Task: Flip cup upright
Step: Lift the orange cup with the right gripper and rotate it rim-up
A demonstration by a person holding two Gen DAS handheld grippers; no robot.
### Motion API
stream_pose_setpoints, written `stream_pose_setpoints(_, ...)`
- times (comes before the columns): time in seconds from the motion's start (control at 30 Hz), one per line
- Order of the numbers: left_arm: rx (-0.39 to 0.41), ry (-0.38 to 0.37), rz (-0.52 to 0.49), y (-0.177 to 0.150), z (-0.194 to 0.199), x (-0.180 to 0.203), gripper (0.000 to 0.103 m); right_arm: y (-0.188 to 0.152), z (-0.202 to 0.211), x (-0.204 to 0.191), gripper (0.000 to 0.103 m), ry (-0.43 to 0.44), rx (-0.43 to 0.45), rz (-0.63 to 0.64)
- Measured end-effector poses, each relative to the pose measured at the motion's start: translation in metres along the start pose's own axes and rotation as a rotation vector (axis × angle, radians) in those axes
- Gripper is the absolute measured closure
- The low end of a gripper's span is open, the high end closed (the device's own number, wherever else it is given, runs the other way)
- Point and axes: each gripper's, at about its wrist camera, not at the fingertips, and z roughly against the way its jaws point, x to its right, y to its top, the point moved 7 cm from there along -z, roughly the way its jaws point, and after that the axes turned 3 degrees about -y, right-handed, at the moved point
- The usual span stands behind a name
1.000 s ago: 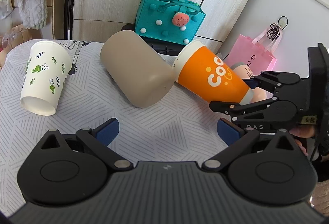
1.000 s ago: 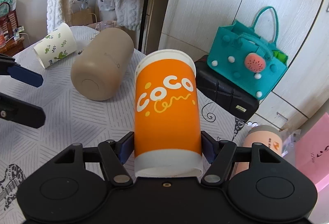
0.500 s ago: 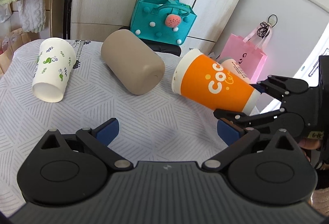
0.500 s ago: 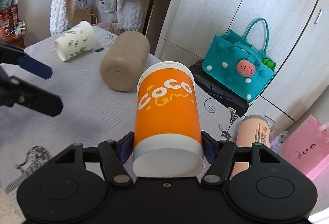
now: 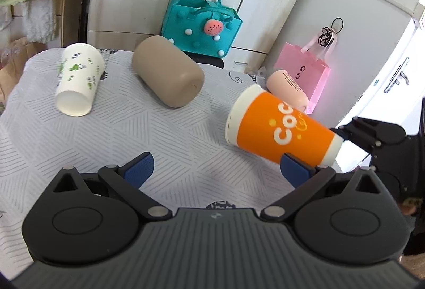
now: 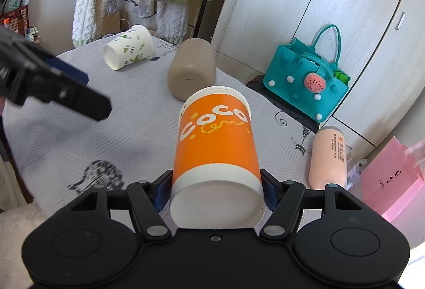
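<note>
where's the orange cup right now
The orange cup is clamped near its base in the right gripper, held on its side above the table, with the pink bottle to its right.

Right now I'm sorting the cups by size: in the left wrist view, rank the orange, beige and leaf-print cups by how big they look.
1. orange cup, though nearest, so inflated
2. beige cup
3. leaf-print cup, close to the beige one

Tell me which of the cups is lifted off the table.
The orange cup: the right tongs grip its base and hold it tilted in the air. The white leaf-print cup lies on its side on the table.
</note>
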Motion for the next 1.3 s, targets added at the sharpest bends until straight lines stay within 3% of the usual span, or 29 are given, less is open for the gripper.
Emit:
stream_pose_setpoints(0.37, 0.02, -0.05, 0.016, -0.006, 0.03, 0.007, 0.0, -0.005, 0.021, -0.032, 0.032, 0.062, 0.073, -0.049)
stream_pose_setpoints(0.57, 0.031, -0.026, 0.016, -0.009, 0.043, -0.003, 0.0, -0.012, 0.012, -0.05, 0.032, 0.083, 0.104, -0.11)
stream_pose_setpoints(0.8, 0.003, -0.027, 0.076, -0.024, 0.035, -0.02, 0.0, -0.003, -0.006, -0.061, 0.032, 0.097, 0.08, -0.149)
stream_pose_setpoints(0.97, -0.049, -0.07, 0.136, -0.033, 0.017, -0.024, 0.0, -0.009, -0.015, -0.068, 0.031, 0.089, 0.049, -0.16)
stream_pose_setpoints(1.03, -0.058, -0.088, 0.153, -0.034, 0.013, -0.023, 0.0, -0.009, -0.017, -0.067, 0.031, 0.114, 0.04, -0.17)
stream_pose_setpoints(1.17, -0.055, -0.116, 0.189, -0.035, 0.008, -0.02, 0.0, -0.011, -0.014, -0.064, 0.018, 0.211, 0.021, -0.175)
stream_pose_setpoints(1.3, -0.07, -0.186, 0.359, -0.038, -0.001, -0.03, 0.0, -0.009, 0.001, -0.063, 0.015, 0.295, 0.033, -0.154)
